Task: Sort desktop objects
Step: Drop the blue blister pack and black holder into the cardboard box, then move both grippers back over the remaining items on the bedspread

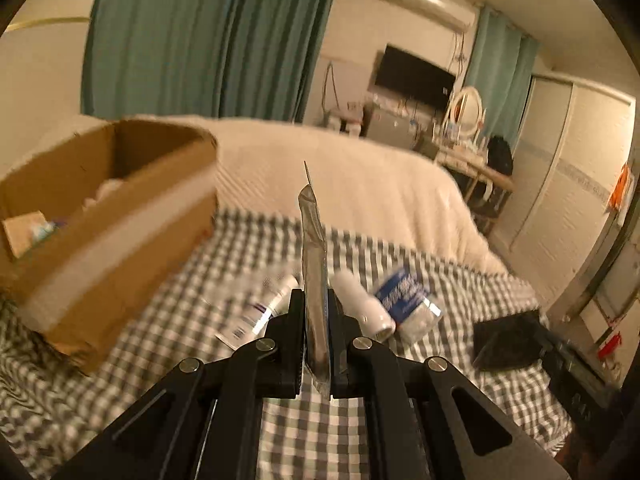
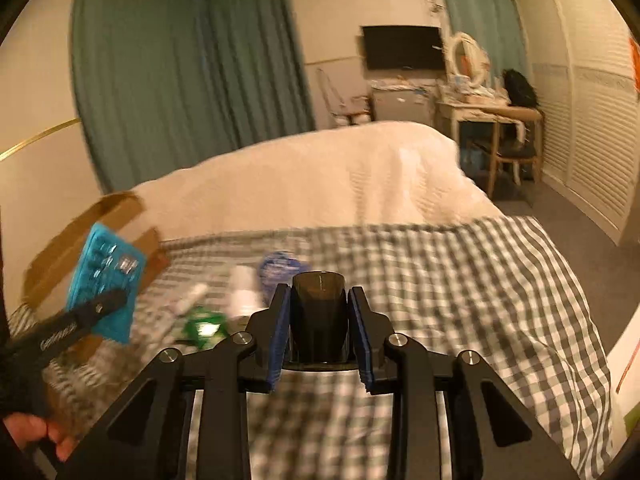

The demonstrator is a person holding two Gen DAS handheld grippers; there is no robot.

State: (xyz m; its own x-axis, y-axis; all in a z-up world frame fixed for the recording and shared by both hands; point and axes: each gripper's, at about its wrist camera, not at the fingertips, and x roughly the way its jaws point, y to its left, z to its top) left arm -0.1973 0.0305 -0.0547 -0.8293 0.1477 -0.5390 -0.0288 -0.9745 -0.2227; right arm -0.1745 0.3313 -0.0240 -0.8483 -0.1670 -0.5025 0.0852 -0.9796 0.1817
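L claw (image 1: 316, 320) clenched on flat blister pack (image 1: 314, 248); R claw (image 2: 319, 320) grasping dark cup (image 2: 319, 316), both above checkered bed (image 2: 460, 280).

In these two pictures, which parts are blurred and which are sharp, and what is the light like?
Left wrist view: the cardboard box and the checked cloth are smeared, while the left hand-held gripper and its flat packet stay sharp. Right wrist view: the blue packet is blurred, the dark cup sharp. Both views: dim warm light, fisheye bending.

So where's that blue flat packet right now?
The blue packet is pinched in the left hand-held gripper, lifted above the checked cloth, just in front of the cardboard box.
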